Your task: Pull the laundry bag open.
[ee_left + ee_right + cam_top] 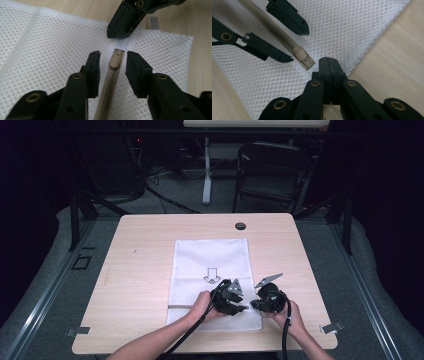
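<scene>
A white mesh laundry bag point(210, 270) lies flat on the pale wooden counter point(140, 270), its beige zipper slider point(115, 60) near the bag's end. The left tool point(113, 65) straddles the slider, jaws partly open and not touching it. The right tool point(329, 65) is clamped on the white fabric tab point(123, 45) just beyond the slider.

One table point(150, 270). One white mesh bag point(210, 260) (arrow printed on it), with one beige zip point(110, 82) and one slider point(115, 59). Two grippers: left point(239, 304), right point(255, 303). One folding chair point(270, 170) behind the table.
</scene>
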### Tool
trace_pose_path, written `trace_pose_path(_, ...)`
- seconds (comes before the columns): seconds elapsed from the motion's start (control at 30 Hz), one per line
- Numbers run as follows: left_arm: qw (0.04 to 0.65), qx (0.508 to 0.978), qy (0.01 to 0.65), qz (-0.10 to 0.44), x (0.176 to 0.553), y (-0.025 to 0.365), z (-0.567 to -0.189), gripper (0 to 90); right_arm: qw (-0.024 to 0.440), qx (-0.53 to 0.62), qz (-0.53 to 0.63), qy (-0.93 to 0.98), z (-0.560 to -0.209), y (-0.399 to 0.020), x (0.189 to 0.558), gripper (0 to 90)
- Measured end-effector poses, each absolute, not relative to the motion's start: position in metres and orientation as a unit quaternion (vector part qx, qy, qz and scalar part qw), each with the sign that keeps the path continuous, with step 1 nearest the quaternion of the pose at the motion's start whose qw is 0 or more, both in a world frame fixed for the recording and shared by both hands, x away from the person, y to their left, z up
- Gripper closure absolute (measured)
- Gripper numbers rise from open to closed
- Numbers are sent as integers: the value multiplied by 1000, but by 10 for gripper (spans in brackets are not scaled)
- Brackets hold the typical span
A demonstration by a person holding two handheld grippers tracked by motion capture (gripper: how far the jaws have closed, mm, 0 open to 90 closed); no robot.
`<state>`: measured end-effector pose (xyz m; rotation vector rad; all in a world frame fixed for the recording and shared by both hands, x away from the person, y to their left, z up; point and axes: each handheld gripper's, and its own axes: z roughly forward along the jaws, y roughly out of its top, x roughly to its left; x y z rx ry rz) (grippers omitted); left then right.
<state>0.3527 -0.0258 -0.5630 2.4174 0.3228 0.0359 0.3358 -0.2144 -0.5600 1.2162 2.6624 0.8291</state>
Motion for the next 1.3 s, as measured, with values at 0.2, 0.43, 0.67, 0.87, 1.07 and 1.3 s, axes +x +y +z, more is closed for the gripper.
trace_pose_path(0.2,337,933,126,9,354,-30,-565,722,55,400,272,874,-560,-214,334,900)
trace_pose_path(0.43,339,934,117,4,354,-33,-569,804,60,397,271,875,-560,-214,334,900)
trace_pose_path(0.67,347,930,117,-6,355,-32,-571,815,53,405,263,874,-554,-213,330,900)
trace_pose_path(0.87,341,932,120,-1,355,-32,-570,815,45,400,259,878,-556,-210,331,900)
trace_pose_path(1.07,350,928,124,-7,354,-32,-571,817,45,390,257,883,-559,-209,331,900)
trace_pose_path(1.3,351,928,124,-7,354,-32,-571,816,31,397,263,879,-559,-211,332,900)
